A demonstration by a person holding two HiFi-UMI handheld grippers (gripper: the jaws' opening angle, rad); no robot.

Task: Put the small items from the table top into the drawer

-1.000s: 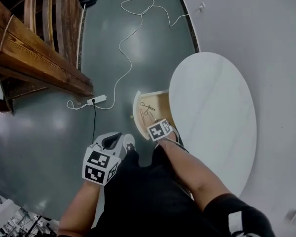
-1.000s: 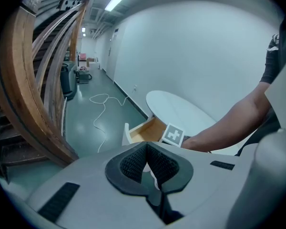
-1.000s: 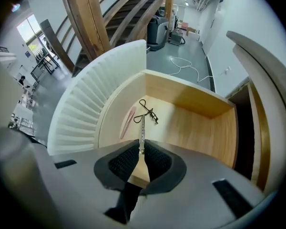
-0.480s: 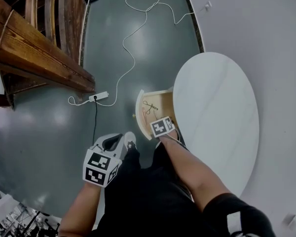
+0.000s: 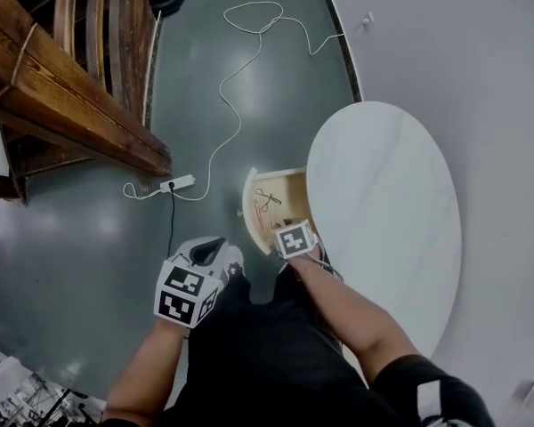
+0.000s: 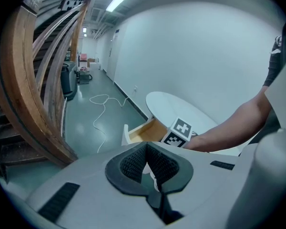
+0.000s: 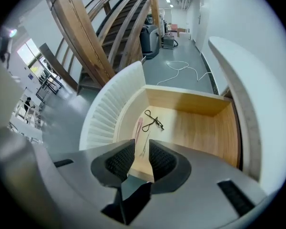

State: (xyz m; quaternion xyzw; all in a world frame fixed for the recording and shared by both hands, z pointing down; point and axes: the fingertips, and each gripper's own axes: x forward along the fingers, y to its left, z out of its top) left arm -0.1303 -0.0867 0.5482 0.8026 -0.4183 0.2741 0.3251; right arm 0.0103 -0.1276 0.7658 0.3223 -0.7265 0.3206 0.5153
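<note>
Wooden drawer [image 7: 200,128]: small items [image 7: 152,120] lie inside.
My right gripper [image 7: 141,149]: jaws just opened partway, holding nothing.
Table top [image 5: 383,203]: bare, so the task looks finished.

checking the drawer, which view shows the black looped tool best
The right gripper view: it looks into the drawer, the black looped tool large and clear. The head view shows it tiny; the left gripper view, not at all.

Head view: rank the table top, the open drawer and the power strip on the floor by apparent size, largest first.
Largest: the table top.
Next: the drawer.
Smallest: the power strip, though it lies farther from the camera.
</note>
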